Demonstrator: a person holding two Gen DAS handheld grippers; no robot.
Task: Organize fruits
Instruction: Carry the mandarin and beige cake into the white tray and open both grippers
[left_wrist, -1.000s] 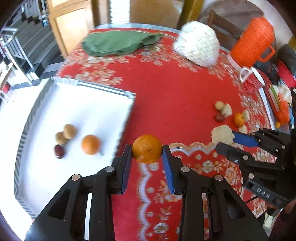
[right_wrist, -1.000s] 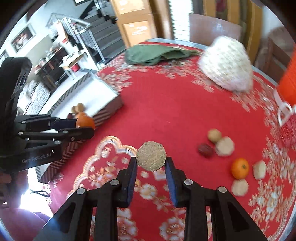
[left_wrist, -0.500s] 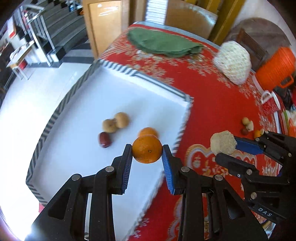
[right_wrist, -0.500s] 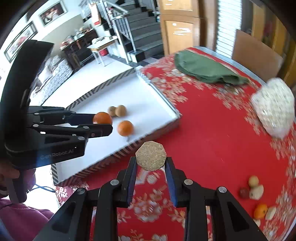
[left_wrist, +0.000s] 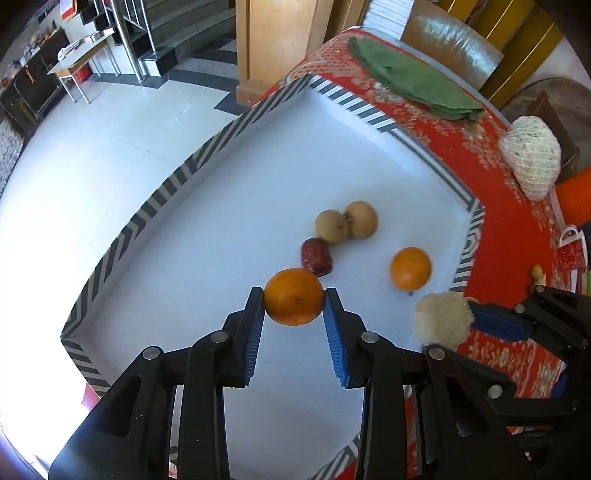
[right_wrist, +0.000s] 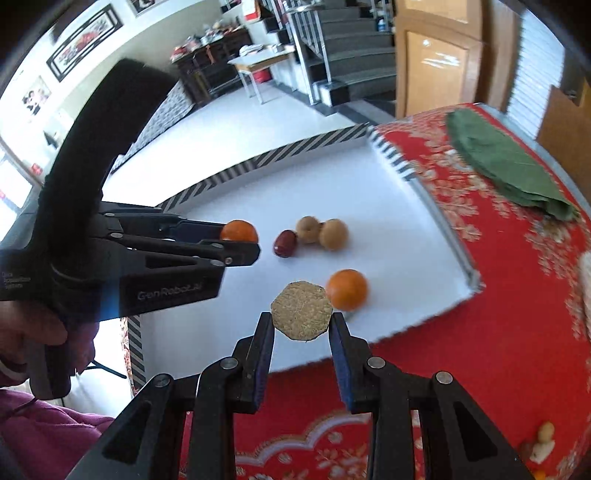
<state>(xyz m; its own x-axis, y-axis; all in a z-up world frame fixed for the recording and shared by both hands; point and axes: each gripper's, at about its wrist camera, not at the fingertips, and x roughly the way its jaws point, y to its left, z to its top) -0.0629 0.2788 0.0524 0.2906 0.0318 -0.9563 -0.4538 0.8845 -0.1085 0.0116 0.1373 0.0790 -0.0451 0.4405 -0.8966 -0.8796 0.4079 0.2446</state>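
Both tools are matte black plastic with skeletal cut-out arms, round silver screw heads at the pivots and ribbed blue pads on the fingers; the left gripper (right_wrist: 240, 242) bears pale "GenRobot.AI" lettering and a blue band, gripped by a hand (right_wrist: 40, 332) above a magenta sleeve (right_wrist: 51, 439).

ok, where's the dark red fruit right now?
The dark red fruit lies on the white tray, mid-frame in the left wrist view, touching one of the two tan fruits and just beyond the orange held by the left gripper.
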